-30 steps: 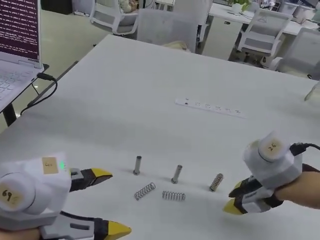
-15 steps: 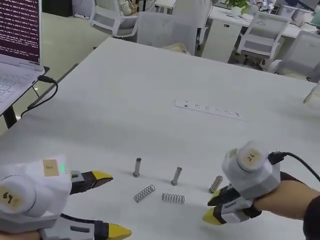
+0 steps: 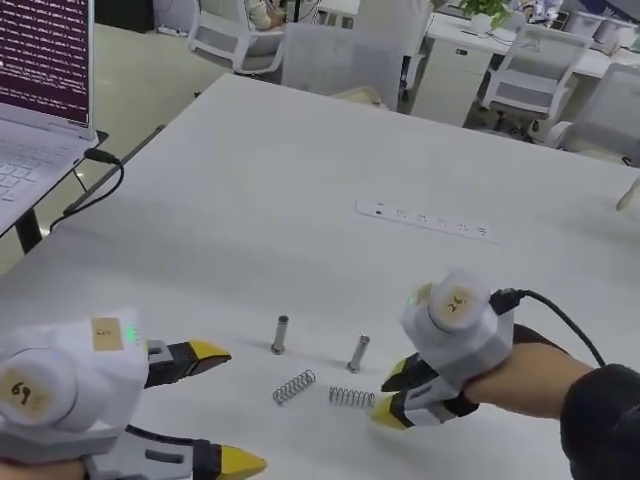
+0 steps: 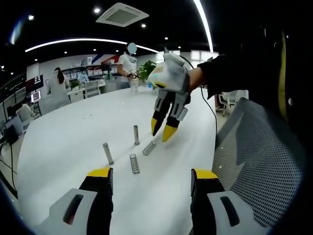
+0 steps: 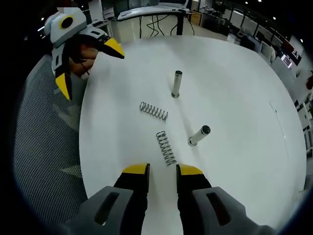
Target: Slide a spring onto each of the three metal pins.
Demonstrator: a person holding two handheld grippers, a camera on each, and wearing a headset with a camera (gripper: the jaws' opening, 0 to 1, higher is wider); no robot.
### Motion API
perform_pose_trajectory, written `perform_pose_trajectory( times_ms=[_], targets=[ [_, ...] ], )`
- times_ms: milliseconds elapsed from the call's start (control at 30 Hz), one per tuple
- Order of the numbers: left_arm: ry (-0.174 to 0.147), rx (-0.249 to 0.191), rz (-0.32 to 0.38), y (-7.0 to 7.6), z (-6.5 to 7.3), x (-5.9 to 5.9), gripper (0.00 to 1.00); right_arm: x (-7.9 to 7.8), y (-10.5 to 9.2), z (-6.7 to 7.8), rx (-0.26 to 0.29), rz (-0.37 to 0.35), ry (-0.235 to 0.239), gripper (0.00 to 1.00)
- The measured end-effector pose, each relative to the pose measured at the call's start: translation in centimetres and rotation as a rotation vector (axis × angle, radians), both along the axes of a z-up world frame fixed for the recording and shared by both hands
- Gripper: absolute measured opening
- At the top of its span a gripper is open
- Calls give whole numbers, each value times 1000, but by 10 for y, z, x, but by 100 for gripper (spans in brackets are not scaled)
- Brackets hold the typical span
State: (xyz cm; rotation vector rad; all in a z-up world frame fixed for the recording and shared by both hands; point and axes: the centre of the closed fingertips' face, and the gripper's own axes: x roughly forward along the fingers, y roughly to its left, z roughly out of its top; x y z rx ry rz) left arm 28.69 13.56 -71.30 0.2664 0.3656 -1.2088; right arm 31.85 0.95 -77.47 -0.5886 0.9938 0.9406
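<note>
Springs (image 3: 293, 386) lie loose just near two bare pins (image 3: 280, 333), none fitted yet. Right gripper (image 3: 383, 400), jaws slightly parted and empty, reaches one spring; left gripper (image 3: 240, 406) gapes wide, empty.

**Obstructed and Cropped Items**

Head view: the laptop (image 3: 45, 60) is cut off by the left edge, and its screen text is too small to read. The left gripper (image 3: 228, 406) is cropped by the bottom edge. The right gripper (image 3: 390, 393) housing covers most of its jaws. Power strip (image 3: 420, 220) markings are illegible.
</note>
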Motion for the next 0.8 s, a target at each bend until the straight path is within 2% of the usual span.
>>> perform_pose_trajectory(
  times_ms=[67, 400, 800],
  targets=[
    [2, 0, 1, 0, 0, 0, 60, 4, 2, -1, -6, 8, -10, 19],
    [6, -2, 7, 2, -1, 0, 59, 9, 4, -17, -26, 17, 16, 18],
    [10, 0, 9, 2, -2, 0, 58, 10, 3, -23, -29, 17, 20, 16]
  ],
)
